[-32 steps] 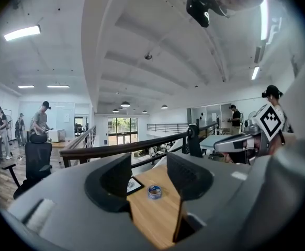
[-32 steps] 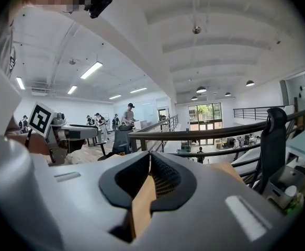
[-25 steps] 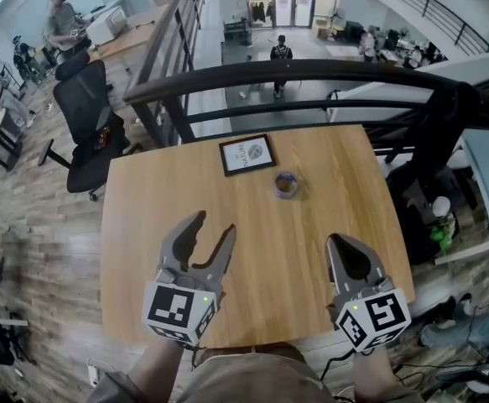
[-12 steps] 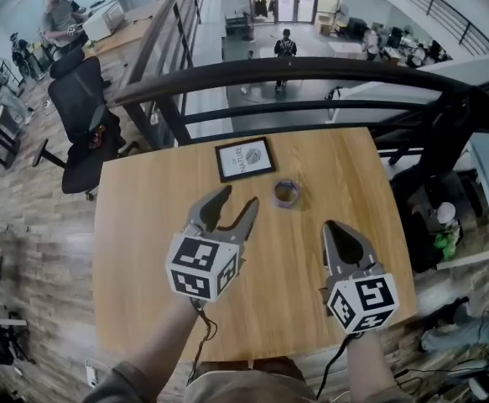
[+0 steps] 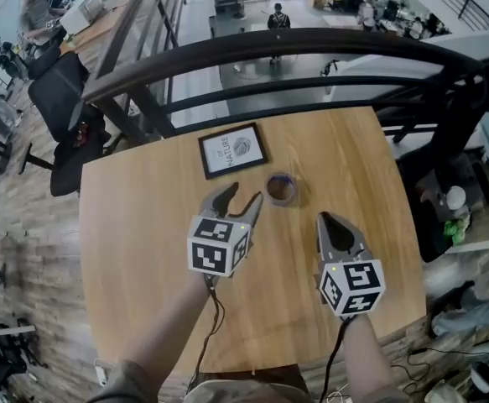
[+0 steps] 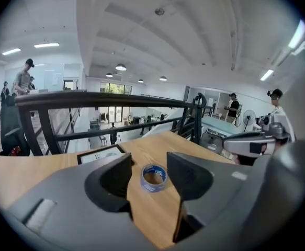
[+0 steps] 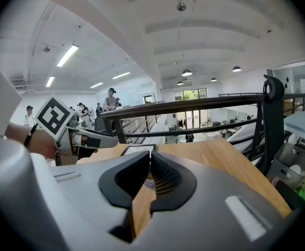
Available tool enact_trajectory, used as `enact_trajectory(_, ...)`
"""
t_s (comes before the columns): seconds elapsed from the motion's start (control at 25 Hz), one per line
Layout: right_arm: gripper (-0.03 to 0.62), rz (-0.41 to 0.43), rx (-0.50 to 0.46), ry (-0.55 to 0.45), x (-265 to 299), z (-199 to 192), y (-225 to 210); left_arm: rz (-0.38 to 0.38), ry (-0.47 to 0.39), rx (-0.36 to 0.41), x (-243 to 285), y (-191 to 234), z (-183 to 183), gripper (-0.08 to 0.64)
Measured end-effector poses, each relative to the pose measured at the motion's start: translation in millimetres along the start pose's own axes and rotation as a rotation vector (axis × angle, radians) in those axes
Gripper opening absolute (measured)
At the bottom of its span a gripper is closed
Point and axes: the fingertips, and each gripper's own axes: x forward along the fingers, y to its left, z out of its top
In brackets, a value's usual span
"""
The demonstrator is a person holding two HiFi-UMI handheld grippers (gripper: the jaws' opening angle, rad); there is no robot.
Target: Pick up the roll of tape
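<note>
Just beyond the tips of the left tongs, the small blue roll of tape lies flat on the light wooden worktop, toward its far side. Those tongs are spread wide. In the left gripper view the roll shows in the gap ahead of them, touched by neither jaw. The right tongs are pressed together with nothing between them, nearer the person and apart from the roll. A black-framed white card lies just left of the roll, by the dark metal railing.
</note>
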Motion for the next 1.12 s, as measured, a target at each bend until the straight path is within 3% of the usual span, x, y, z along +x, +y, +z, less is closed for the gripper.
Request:
enact_trajectory(0.24,0.018,-0.006,0.021,0.052,35.1,-36.6,-14.2,-0.033,0.092,-0.101,55.5,12.2,-40.9,0.21)
enact_trajectory(0.6,0.018,0.012,0.033,0.13,56.2,-76.3,-15.7,-0.054,0.22,-0.131,123.8,8.1,-88.7,0.21)
enact_trajectory(0.72,0.018,0.023,0.036,0.153,55.0,-84.8,-13.5,-0.044,0.258,-0.186,137.8,9.5,-98.8,0.209)
enact_trajectory(1.0,0.018,0.025,0.044,0.167,50.2,-89.4,-14.3,-0.007,0.329,-0.265,149.3,16.3,-114.8,0.121)
enact_trajectory(1.12,0.018,0.021,0.047,0.165,45.0,-90.0,-14.2,0.019,0.332,-0.228,144.2,15.7,-115.7,0.066)
